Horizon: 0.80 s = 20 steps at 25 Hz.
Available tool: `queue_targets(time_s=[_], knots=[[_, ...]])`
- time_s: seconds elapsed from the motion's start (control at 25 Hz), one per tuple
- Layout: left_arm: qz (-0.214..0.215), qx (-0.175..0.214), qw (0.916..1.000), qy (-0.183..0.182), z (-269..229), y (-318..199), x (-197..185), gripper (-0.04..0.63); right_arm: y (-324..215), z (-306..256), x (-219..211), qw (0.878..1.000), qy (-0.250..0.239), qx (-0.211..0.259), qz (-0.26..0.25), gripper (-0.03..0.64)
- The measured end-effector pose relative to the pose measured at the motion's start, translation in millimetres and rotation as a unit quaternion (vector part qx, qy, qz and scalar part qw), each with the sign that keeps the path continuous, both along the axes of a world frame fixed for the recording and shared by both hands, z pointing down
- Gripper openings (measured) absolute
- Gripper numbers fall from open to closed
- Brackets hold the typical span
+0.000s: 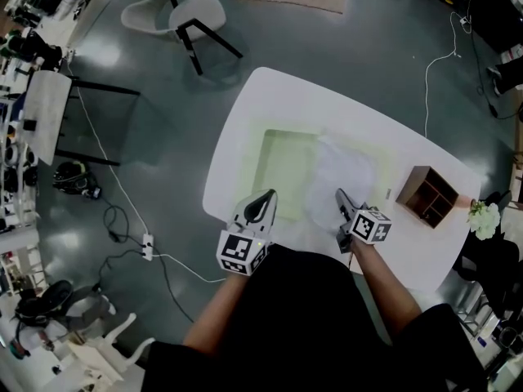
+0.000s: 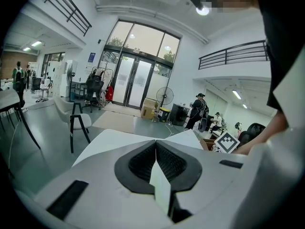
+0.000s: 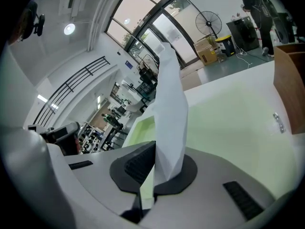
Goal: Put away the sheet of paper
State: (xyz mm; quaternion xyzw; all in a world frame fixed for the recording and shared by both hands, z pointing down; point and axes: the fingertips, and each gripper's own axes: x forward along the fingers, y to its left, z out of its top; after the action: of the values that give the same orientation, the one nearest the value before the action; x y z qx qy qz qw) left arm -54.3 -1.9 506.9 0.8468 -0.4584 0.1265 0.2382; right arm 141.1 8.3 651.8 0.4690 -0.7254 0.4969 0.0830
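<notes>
The white sheet of paper (image 1: 339,178) lies crumpled and partly lifted over a pale green mat (image 1: 282,162) on the white table (image 1: 327,96). My right gripper (image 1: 343,204) is shut on the sheet's near edge. In the right gripper view the paper (image 3: 170,104) rises in a tall fold from the shut jaws (image 3: 154,149). My left gripper (image 1: 260,207) sits at the mat's near left corner. In the left gripper view a white strip of the paper (image 2: 161,187) is pinched between its shut jaws (image 2: 156,146).
A brown wooden organiser (image 1: 429,194) stands at the table's right end, with white flowers (image 1: 484,217) beyond it. A white chair (image 1: 184,15) stands on the floor past the table. Cables and a power strip (image 1: 148,246) lie on the floor at the left.
</notes>
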Motion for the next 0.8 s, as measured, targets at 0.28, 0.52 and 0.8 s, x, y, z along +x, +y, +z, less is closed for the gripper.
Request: queue_targets(time_s=[0.28, 0.52, 0.8], knots=[[-0.004, -0.006, 1.0, -0.001, 4, 1, -4, 0.003, 3, 17, -5, 1.0, -0.003, -0.018, 0.0, -0.002], [-0.009, -0.013, 0.9999, -0.002, 9, -2, -9, 0.003, -5, 30, -8, 0.999, -0.004, -0.032, 0.006, -0.002], [-0.014, -0.016, 0.9998, 0.002, 8, -3, -15, 0.003, -11, 43, -15, 0.999, 0.006, -0.044, -0.007, -0.002]])
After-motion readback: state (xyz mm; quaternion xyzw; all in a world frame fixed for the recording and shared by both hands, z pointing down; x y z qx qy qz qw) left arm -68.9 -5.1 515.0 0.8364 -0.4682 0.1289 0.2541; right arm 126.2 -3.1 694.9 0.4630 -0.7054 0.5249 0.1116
